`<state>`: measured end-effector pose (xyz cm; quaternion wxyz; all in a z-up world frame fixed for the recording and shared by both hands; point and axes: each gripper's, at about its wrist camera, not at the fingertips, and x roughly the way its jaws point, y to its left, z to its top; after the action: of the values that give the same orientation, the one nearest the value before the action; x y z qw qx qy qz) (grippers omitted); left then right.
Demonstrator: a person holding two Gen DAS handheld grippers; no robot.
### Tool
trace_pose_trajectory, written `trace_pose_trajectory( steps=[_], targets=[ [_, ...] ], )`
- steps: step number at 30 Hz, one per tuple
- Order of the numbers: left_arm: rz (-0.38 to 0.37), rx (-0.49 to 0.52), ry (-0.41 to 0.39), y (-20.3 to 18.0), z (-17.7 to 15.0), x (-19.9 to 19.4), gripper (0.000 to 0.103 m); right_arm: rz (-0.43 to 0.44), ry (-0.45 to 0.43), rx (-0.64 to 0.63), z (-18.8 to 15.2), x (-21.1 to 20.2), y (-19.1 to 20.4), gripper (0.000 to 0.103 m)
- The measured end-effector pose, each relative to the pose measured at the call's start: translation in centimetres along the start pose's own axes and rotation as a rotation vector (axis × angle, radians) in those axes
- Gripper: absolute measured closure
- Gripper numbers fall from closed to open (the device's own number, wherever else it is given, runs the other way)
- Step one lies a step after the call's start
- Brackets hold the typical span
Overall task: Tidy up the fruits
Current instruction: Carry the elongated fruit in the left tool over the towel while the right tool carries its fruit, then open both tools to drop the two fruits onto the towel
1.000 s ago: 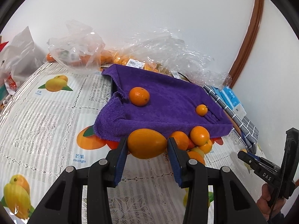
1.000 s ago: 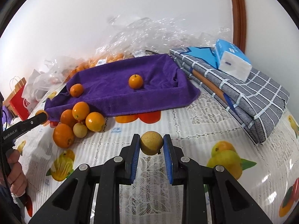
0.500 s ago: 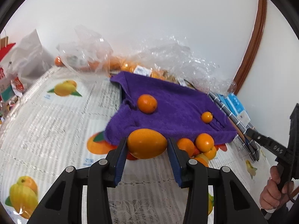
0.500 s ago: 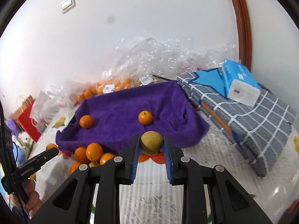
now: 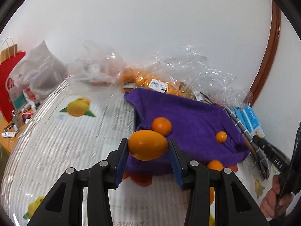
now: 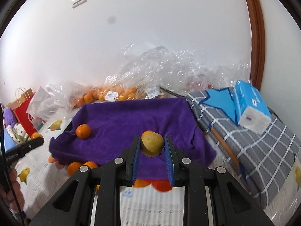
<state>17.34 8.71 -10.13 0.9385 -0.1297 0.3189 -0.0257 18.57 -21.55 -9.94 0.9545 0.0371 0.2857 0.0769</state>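
My left gripper (image 5: 148, 150) is shut on a large oval orange fruit (image 5: 148, 144) and holds it above the near left edge of the purple towel (image 5: 190, 120). My right gripper (image 6: 152, 148) is shut on a small yellow-green fruit (image 6: 152, 143) above the towel's near edge (image 6: 131, 124). Two oranges lie on the towel: a larger one (image 5: 161, 126) and a small one (image 5: 220, 136). The larger also shows in the right wrist view (image 6: 83, 131). Loose oranges (image 6: 80, 166) lie on the table before the towel.
Clear plastic bags of oranges (image 6: 112, 94) lie behind the towel by the wall. A grey checked folded cloth (image 6: 254, 146) with a blue tissue pack (image 6: 252, 105) is to the right. A red paper bag (image 5: 9, 82) and white bag stand at the left.
Both grippers have risen and moved forward toward the towel with their fruits still held. The loose oranges now sit lower, mostly behind the fingers.
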Motion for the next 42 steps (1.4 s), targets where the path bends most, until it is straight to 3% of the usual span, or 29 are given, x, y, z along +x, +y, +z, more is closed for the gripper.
trace_pose_trajectory(
  steps=[8, 13, 16, 27, 42],
  targets=[
    [-0.01, 0.03, 0.037, -1.1, 1.3, 4.3, 0.062, 0.003, 0.009, 0.004, 0.2, 2.8, -0.4, 0.078],
    [-0.01, 0.037, 0.066, -1.6, 0.9, 6.3, 0.062, -0.001, 0.06, 0.018, -0.6, 4.8, -0.6, 0.078],
    [-0.044, 0.032, 0.07, -1.6, 0.7, 6.5, 0.062, -0.009, 0.082, 0.008, -0.8, 5.5, -0.5, 0.078],
    [-0.031, 0.049, 0.087, -2.3, 0.2, 7.7, 0.063, -0.012, 0.167, 0.007, -1.4, 7.7, -0.5, 0.078],
    [-0.056, 0.04, 0.08, -2.3, 0.2, 7.8, 0.063, -0.004, 0.181, -0.006, -1.4, 8.0, -0.4, 0.074]
  ],
)
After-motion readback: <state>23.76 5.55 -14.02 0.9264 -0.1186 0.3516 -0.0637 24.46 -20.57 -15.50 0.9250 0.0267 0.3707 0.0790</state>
